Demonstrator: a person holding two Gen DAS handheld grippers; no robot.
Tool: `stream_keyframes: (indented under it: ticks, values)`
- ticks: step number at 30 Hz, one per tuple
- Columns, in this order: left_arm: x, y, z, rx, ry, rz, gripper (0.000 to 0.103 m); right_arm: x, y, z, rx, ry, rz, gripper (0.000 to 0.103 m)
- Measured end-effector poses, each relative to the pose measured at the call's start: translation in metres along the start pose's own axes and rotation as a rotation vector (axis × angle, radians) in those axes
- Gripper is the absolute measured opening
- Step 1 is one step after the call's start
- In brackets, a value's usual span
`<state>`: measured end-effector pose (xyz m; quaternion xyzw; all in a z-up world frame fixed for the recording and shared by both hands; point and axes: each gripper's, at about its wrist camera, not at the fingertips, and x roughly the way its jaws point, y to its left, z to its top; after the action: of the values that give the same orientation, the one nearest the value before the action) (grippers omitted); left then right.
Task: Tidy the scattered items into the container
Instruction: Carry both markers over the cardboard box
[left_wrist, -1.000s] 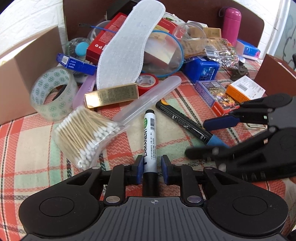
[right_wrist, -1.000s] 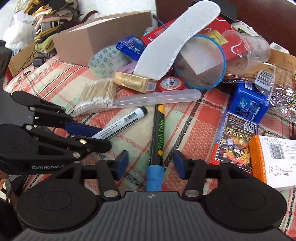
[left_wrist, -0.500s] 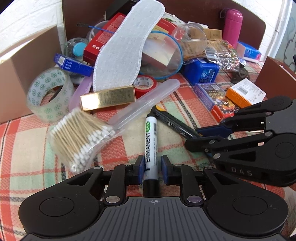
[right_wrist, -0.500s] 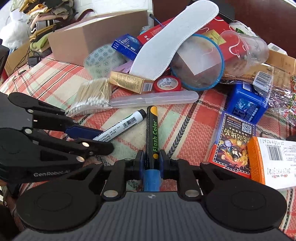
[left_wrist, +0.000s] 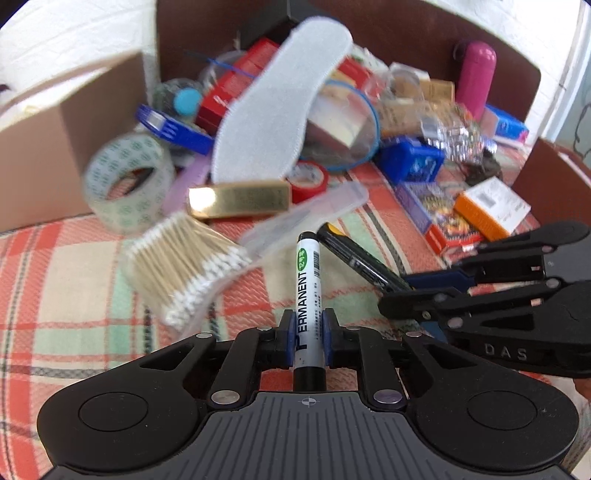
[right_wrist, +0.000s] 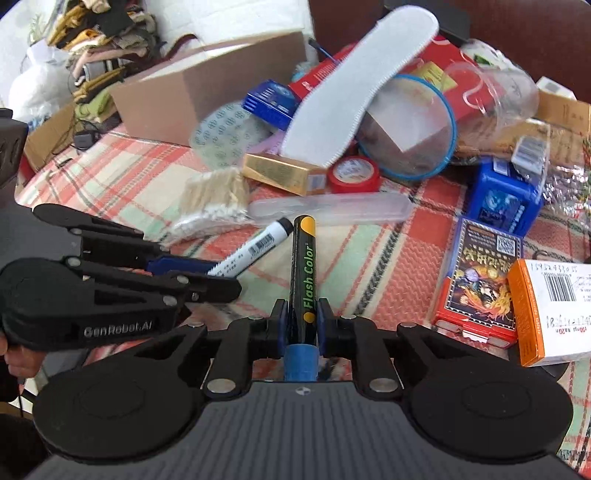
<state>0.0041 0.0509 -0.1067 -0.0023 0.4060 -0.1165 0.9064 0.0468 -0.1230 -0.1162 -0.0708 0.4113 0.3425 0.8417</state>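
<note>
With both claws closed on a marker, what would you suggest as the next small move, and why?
Probably lift both together: the left claw grips the white permanent marker, the right claw the black Flash Color marker, and the cardboard box waits beyond.

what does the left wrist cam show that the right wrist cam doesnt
Only the left wrist view shows the pink bottle at the back and the left gripper head-on, shut on the white permanent marker.

Only the right wrist view shows the pile of clothes beyond the table, the "Flash Color" print on the black marker, and the right gripper head-on, shut on that marker.

Both show the white insole, gold box, cotton swabs, red tape roll, cardboard box, both markers and each other's gripper.
</note>
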Motion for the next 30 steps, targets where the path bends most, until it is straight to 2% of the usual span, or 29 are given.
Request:
stream_keyframes:
  ticks: [5,10,13,18,23,26,27,30]
  values:
    - [-0.025,0.009,0.003,-0.022,-0.06,0.017,0.011,-0.017,0.013,0.012,-0.017,-0.045,0.065,0.018]
    - [-0.05,0.022,0.013,-0.027,-0.131,0.05,0.011,-0.021,0.034,0.045,-0.075,-0.101,0.124,0.018]
    - [-0.066,0.035,0.026,-0.024,-0.186,0.11,0.011,-0.02,0.049,0.073,-0.117,-0.131,0.166,0.018]
    - [-0.09,0.069,0.056,-0.059,-0.279,0.211,0.011,-0.016,0.08,0.132,-0.21,-0.193,0.185,0.018]
    - [-0.093,0.111,0.094,-0.078,-0.302,0.29,0.011,0.002,0.104,0.195,-0.238,-0.237,0.194,0.018]
    - [-0.09,0.131,0.116,-0.086,-0.317,0.279,0.011,0.02,0.116,0.229,-0.236,-0.26,0.222,0.018]
    - [-0.086,0.134,0.123,-0.074,-0.32,0.298,0.012,0.028,0.122,0.238,-0.243,-0.269,0.223,0.018]
    - [-0.069,0.146,0.136,-0.054,-0.311,0.356,0.011,0.053,0.136,0.26,-0.267,-0.287,0.189,0.018]
